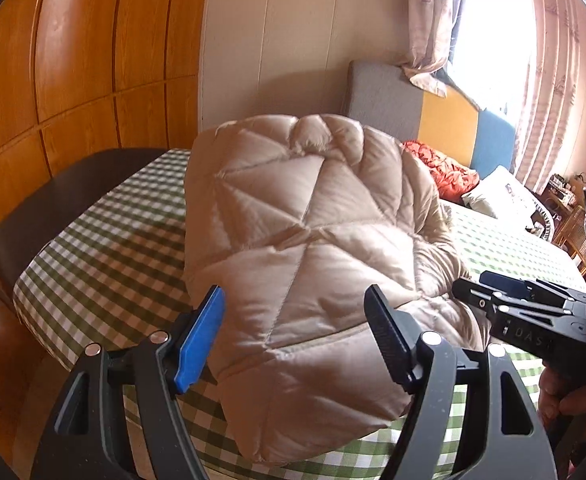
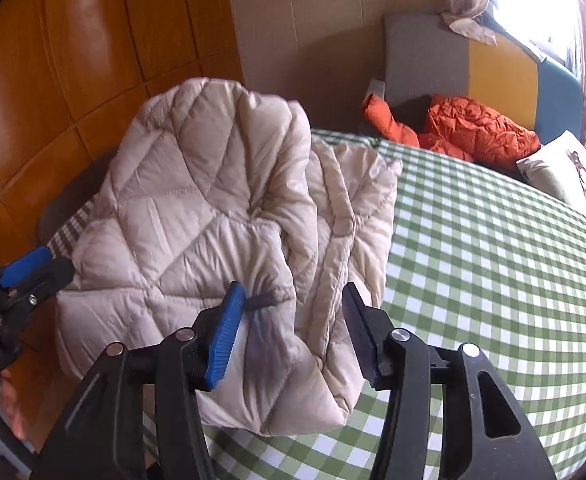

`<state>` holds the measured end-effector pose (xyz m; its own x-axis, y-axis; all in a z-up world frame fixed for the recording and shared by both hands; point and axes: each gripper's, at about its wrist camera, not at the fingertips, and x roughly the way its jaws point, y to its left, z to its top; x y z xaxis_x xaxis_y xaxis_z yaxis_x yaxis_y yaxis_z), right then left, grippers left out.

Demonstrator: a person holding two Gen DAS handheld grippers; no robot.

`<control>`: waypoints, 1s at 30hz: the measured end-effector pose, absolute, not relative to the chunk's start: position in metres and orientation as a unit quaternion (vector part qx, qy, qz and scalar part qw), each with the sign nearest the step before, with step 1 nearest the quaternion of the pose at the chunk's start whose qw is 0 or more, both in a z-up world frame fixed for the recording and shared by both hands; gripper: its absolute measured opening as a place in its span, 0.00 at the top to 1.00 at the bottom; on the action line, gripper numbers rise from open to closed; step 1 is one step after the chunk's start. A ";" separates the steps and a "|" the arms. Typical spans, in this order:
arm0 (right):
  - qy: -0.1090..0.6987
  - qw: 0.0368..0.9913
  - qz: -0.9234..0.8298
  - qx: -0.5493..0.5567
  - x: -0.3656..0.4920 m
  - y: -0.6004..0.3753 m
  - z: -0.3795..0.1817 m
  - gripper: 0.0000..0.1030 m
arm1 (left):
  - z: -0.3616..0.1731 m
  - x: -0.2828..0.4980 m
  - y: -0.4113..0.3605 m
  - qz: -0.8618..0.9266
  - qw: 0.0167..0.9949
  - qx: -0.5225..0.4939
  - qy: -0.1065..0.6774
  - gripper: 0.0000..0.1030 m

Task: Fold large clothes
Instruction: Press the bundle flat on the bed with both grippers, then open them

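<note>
Beige quilted puffer jacket (image 1: 313, 264) is bundled into a thick wad on the near-left part of the bed's green-and-white checked sheet (image 2: 493, 280), its near end overhanging the sheet's front edge.

From my left wrist cam: left gripper (image 1: 297, 336) is angled down at the jacket's near end, jaws spread wide. The blue pad (image 1: 201, 336) sits at the jacket's left edge, the black pad (image 1: 389, 344) over its right part. The fabric lies in the gap but I see no pinch, so the left tongs read as released.

Right wrist cam: right gripper (image 2: 289, 332) is pitched down more steeply over the near right corner of the bundle, jaws apart. Its blue pad (image 2: 225, 336) is against a fold of the jacket, where there's a small dark mark. The black pad (image 2: 363, 332) stands just off the fabric's right layer. No squeeze visible, so released too.

Each gripper shows up in the other's cam: the right one at the right edge of the left view, with a hand (image 1: 565, 392) wrapped on its handle, and the left one at the left edge of the right view, also hand-held (image 2: 9, 400).

Background: orange puffer jacket (image 2: 473, 128) and a white pillow (image 2: 561, 176) by the grey, yellow and blue headboard (image 2: 493, 64), wooden wardrobe panels (image 1: 73, 60) on the left.
</note>
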<state>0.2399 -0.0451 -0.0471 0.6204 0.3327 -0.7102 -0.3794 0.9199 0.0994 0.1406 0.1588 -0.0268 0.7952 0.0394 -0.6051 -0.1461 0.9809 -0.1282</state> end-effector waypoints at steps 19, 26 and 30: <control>0.339 0.921 0.191 -0.015 0.309 0.009 0.006 0.51 | -0.003 0.193 0.203 0.058 0.938 -0.126 0.318 0.31; 0.370 0.911 0.182 -0.005 0.347 0.020 -0.004 0.52 | -0.005 0.240 0.221 0.072 0.929 -0.151 0.330 0.32; 0.383 0.908 0.169 -0.018 0.357 0.024 -0.018 0.52 | -0.016 0.264 0.216 0.077 0.924 -0.146 0.345 0.33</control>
